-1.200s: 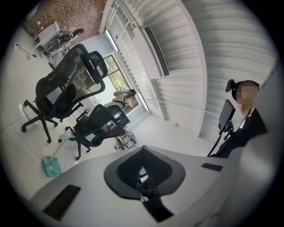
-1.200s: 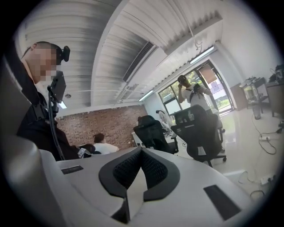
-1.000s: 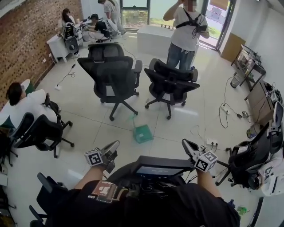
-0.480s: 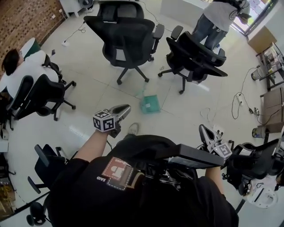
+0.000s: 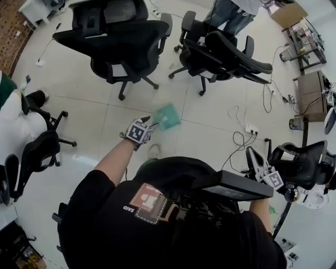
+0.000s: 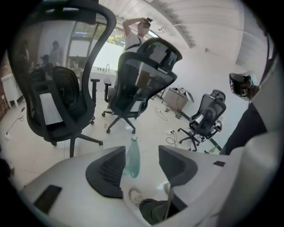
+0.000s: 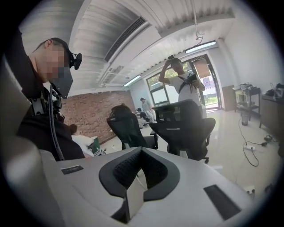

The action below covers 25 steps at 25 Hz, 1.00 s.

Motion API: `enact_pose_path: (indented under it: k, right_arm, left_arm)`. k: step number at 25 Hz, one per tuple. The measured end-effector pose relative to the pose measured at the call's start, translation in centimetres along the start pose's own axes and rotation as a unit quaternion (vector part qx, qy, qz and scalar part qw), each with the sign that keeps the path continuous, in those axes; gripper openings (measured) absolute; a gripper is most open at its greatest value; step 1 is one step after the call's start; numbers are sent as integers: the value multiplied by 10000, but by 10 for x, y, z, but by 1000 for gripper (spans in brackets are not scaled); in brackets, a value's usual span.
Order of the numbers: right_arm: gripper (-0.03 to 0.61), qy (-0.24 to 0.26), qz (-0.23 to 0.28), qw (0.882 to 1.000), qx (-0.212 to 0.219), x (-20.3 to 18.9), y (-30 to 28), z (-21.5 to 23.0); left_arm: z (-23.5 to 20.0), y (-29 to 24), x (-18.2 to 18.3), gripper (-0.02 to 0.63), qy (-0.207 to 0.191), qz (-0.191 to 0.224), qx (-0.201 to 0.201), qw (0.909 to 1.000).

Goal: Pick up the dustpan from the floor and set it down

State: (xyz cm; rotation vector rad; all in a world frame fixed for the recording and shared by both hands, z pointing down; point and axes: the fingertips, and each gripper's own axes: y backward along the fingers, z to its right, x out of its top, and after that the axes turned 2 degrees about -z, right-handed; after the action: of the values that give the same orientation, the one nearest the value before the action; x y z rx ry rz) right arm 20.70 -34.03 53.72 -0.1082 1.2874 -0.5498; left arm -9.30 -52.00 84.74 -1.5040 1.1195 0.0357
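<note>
The green dustpan (image 5: pixel 168 115) lies on the pale floor in front of two black office chairs. In the left gripper view it shows edge-on as a slim green shape (image 6: pixel 132 157) in the gap between the jaws, farther off on the floor and not touched. My left gripper (image 5: pixel 147 121) reaches forward and down, just short of the pan's near left corner. Its jaws are opening with nothing pressed between them (image 6: pixel 142 165). My right gripper (image 5: pixel 251 153) hangs at my right side, far from the pan. Its jaws meet, empty (image 7: pixel 142 153).
Two black office chairs (image 5: pixel 113 37) (image 5: pixel 226 52) stand just behind the dustpan. A power strip (image 5: pixel 251 128) and loose cables lie on the floor to the right. Another chair (image 5: pixel 304 163) is at the right. A seated person (image 5: pixel 10 121) is at the left. A standing person's legs (image 5: pixel 231 13) are at the back.
The head view has tipped down. My left gripper swung forward and down towards the dustpan and its jaws opened. The right gripper dropped to my right side, still shut.
</note>
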Motion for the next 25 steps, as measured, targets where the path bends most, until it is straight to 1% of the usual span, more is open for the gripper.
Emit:
enact_pose_path:
  k: [2, 4, 7, 9, 11, 14, 16, 18, 19, 21, 22, 23, 24, 25]
  right_arm:
    - [9, -89, -110, 9997, -178, -1, -17, 8]
    - [9, -231, -150, 9989, -378, -2, -27, 21]
    - [9, -441, -129, 9971, -600, -6, -36, 42]
    - [9, -520, -158, 9962, -673, -9, -33, 57]
    - [9, -550, -194, 9960, -684, -7, -24, 76]
    - [9, -537, -311, 9964, -586, -9, -9, 109]
    - [9, -513, -479, 9962, -507, -17, 2, 130]
    - [9, -480, -605, 9961, -430, -19, 14, 151]
    - [9, -458, -629, 9962, -393, -18, 19, 160]
    - [9, -411, -632, 9966, -329, -18, 30, 174]
    - [9, -394, -619, 9968, -303, -19, 34, 178]
    - [9, -387, -608, 9970, -290, -21, 35, 181]
    - [9, -388, -611, 9969, -298, -24, 36, 183]
    - [9, -392, -631, 9967, -319, -27, 36, 184]
  left_arm:
    - [-27, -32, 1, 265, 18, -364, 12, 9993]
    - [-43, -64, -4, 279, -69, -708, -9, 9975]
    - [-55, -105, -17, 299, -281, -1240, -34, 9919]
    - [-56, -124, -25, 305, -263, -1535, 32, 9878]
    - [-51, -141, -25, 305, -175, -1685, 133, 9855]
    - [-43, -165, -20, 305, -203, -1818, 397, 9823]
    - [-34, -182, -24, 303, -78, -1934, 495, 9798]
    - [-23, -196, -35, 282, 144, -2083, 556, 9764]
    - [-18, -201, -40, 277, 151, -2106, 631, 9754]
    - [-15, -210, -41, 184, -84, -1966, 913, 9762]
    - [-20, -211, -38, 160, -194, -1865, 1071, 9764]
    - [-26, -212, -34, 160, -244, -1773, 1199, 9765]
    - [-32, -212, -31, 137, -257, -1701, 1282, 9767]
    - [-36, -212, -30, 69, -279, -1666, 1309, 9769]
